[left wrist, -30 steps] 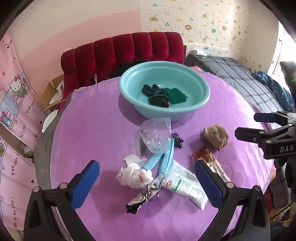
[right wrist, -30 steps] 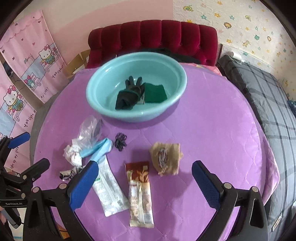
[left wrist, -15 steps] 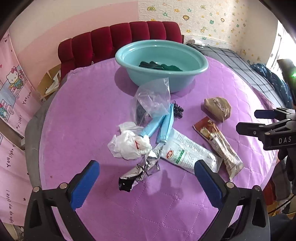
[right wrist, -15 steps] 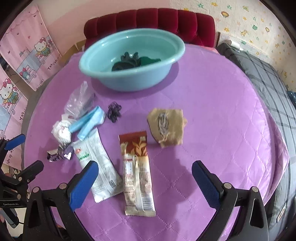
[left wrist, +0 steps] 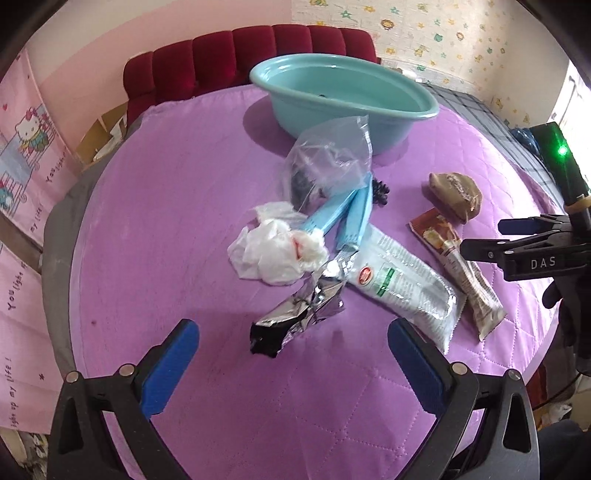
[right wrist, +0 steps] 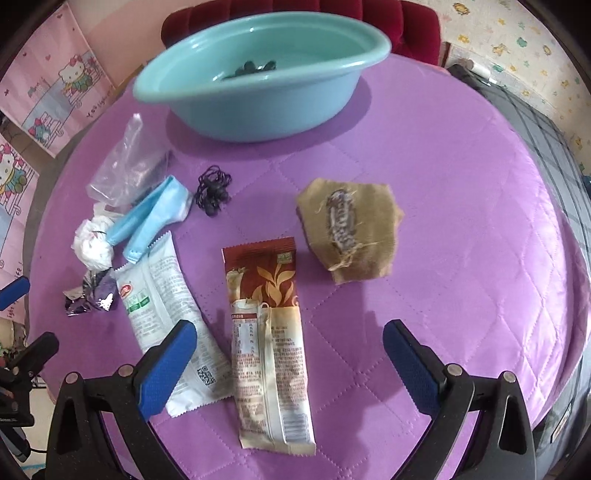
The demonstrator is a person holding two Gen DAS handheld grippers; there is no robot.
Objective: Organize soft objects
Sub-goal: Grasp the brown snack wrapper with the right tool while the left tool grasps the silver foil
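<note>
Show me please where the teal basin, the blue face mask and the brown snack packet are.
teal basin [right wrist: 258,110], right wrist view, on its outer front wall.
blue face mask [right wrist: 155,214], right wrist view, on the middle of the folded cloth.
brown snack packet [right wrist: 267,332], right wrist view, on the middle of the wrapper.

Walls: pink wall [left wrist: 110,48] showing beside star-patterned wallpaper [left wrist: 443,33]
Seating: red tufted sofa [left wrist: 229,59] standing behind the table

Both our grippers spread wide, holding nothing.
Our left gripper [left wrist: 293,360] hangs low with its blue pads [left wrist: 170,363] far apart. Our right gripper [right wrist: 290,360] sits the same way, pads [right wrist: 406,363] parted; from the left view it juts in sideways at the right edge [left wrist: 517,240].
</note>
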